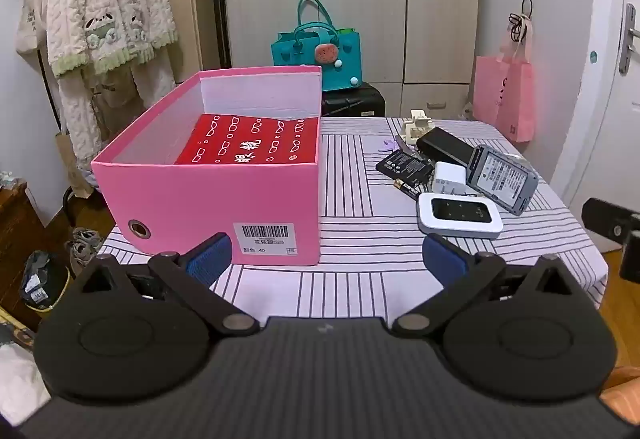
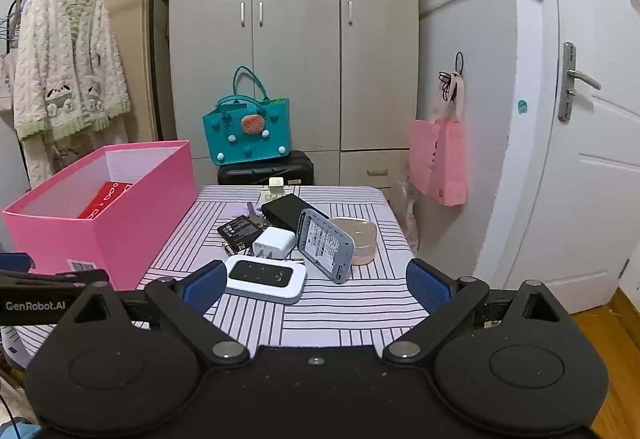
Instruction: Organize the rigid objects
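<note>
A pink box [image 1: 192,195] [image 2: 132,215] stands on the left of the striped table with a red patterned case [image 1: 256,145] [image 2: 106,199] inside. To its right lies a pile: a white pocket router [image 1: 460,217] [image 2: 266,279], a grey device [image 1: 500,179] [image 2: 326,245], a white charger [image 1: 450,179] [image 2: 276,241], a black battery [image 1: 404,167] [image 2: 240,229], a black power bank [image 1: 444,145] [image 2: 288,211] and a beige case [image 2: 360,239]. My left gripper [image 1: 326,259] is open and empty just before the box. My right gripper [image 2: 316,289] is open and empty, near the router.
The table [image 1: 360,259] [image 2: 320,311] wears a striped cloth. Behind it a teal bag [image 1: 320,51] [image 2: 248,131] sits on a black suitcase before a wardrobe. A pink bag [image 1: 508,95] [image 2: 438,159] hangs at the right. A clothes rack [image 2: 68,59] stands left.
</note>
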The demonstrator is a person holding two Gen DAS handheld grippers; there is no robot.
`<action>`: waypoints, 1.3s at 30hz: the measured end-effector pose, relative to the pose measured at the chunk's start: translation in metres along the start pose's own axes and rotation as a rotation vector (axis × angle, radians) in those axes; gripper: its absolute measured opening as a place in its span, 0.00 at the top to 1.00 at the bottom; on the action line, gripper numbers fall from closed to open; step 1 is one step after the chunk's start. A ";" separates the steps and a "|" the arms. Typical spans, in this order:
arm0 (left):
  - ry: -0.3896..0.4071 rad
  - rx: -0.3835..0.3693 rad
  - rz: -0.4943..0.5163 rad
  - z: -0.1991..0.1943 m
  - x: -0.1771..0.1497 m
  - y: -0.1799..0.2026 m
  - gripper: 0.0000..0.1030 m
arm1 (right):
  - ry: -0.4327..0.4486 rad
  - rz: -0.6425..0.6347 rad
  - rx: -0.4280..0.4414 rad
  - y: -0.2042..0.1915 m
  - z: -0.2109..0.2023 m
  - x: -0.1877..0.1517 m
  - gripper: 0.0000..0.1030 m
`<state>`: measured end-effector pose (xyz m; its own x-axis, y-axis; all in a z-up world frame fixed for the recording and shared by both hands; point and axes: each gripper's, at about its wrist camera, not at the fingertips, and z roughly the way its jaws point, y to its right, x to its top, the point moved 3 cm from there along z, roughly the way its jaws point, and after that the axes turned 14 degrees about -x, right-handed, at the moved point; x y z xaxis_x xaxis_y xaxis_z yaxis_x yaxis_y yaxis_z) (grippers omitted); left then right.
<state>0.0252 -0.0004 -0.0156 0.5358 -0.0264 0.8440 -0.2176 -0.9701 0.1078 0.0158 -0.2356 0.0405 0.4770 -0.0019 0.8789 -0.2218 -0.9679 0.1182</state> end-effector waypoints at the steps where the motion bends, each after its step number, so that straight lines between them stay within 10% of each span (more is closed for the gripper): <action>1: 0.003 0.001 0.002 0.000 0.000 0.001 0.01 | -0.003 0.000 -0.001 0.001 0.000 0.000 0.05; 39: 0.063 0.033 -0.004 0.011 -0.025 -0.010 0.00 | 0.031 0.059 0.047 0.011 0.019 -0.037 0.04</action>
<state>0.0233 0.0077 -0.0442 0.4836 -0.0083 0.8753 -0.1881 -0.9776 0.0946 0.0119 -0.2506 0.0007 0.4373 -0.0520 0.8978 -0.2081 -0.9771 0.0448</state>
